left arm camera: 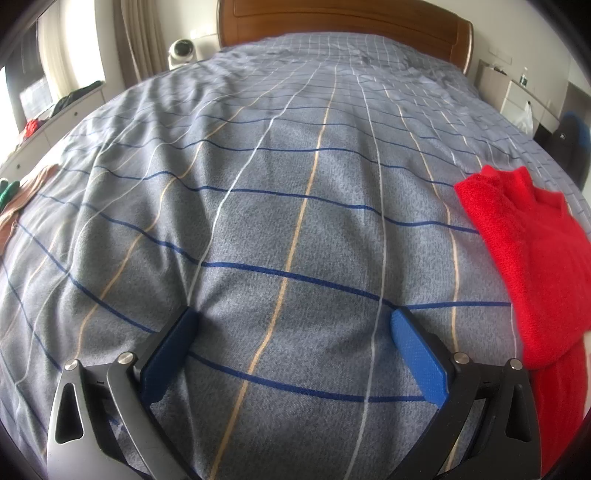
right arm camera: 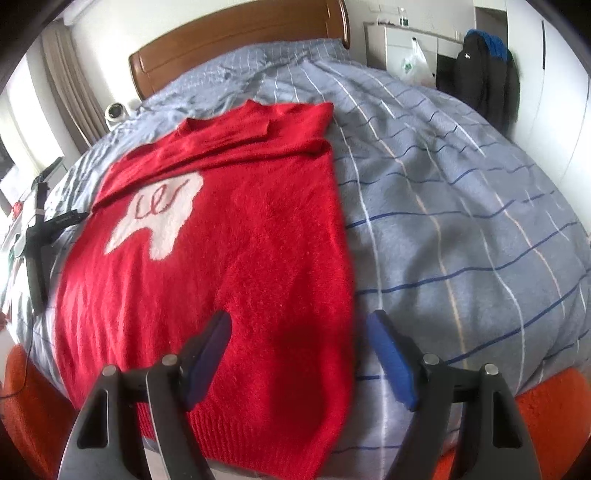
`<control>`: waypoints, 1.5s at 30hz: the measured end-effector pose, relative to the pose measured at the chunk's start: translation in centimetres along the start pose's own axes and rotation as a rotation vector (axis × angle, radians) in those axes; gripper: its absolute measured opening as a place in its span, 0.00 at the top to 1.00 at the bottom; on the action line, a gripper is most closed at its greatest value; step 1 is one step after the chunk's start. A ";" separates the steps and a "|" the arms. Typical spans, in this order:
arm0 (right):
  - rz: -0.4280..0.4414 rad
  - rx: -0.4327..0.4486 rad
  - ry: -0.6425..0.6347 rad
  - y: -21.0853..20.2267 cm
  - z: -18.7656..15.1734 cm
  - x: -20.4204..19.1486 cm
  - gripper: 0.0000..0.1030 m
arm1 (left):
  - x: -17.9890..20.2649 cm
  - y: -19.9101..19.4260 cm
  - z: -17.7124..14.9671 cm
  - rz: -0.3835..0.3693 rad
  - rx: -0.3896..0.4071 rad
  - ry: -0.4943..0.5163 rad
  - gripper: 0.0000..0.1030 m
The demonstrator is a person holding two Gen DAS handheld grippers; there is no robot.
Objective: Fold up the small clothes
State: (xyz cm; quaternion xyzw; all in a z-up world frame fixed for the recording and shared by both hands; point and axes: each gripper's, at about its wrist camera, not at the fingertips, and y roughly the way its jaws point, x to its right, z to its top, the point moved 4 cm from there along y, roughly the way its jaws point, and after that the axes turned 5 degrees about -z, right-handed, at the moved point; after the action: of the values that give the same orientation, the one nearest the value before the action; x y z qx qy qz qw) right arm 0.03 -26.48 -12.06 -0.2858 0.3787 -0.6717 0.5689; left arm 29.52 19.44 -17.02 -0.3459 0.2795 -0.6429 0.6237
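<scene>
A red knit sweater point(right arm camera: 229, 266) with a white patch point(right arm camera: 159, 218) lies flat on the grey checked bed cover point(right arm camera: 461, 221), its sleeves folded across the top. My right gripper point(right arm camera: 299, 332) is open and empty, jaws wide, over the sweater's lower right edge near the hem. In the left wrist view the sweater point(left arm camera: 532, 266) lies at the right edge. My left gripper point(left arm camera: 293, 325) is open and empty over the bare bed cover point(left arm camera: 280, 206), left of the sweater.
A wooden headboard point(left arm camera: 343, 22) stands at the far end. A brown garment point(left arm camera: 22, 199) lies at the bed's left edge. A black gripper-like tool point(right arm camera: 37, 240) lies left of the sweater. Cabinets and a dark jacket point(right arm camera: 484, 74) stand at the right wall.
</scene>
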 end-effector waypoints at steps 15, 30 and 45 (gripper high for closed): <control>0.081 0.118 0.098 -2.2 -0.9 4.2 0.26 | 0.0 0.0 0.0 0.000 0.000 0.000 0.00; 0.116 0.157 0.038 -2.4 -1.0 3.2 0.26 | 0.0 0.0 0.0 -0.001 0.001 0.000 0.00; 0.100 0.126 0.029 -1.5 -1.2 2.9 0.26 | 0.0 0.1 0.1 0.004 0.004 0.003 0.00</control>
State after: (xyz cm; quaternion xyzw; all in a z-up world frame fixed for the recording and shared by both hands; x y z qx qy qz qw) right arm -2.35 -29.02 -11.58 -0.2204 0.3574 -0.6691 0.6131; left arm 29.72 19.46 -17.03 -0.3433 0.2799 -0.6425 0.6253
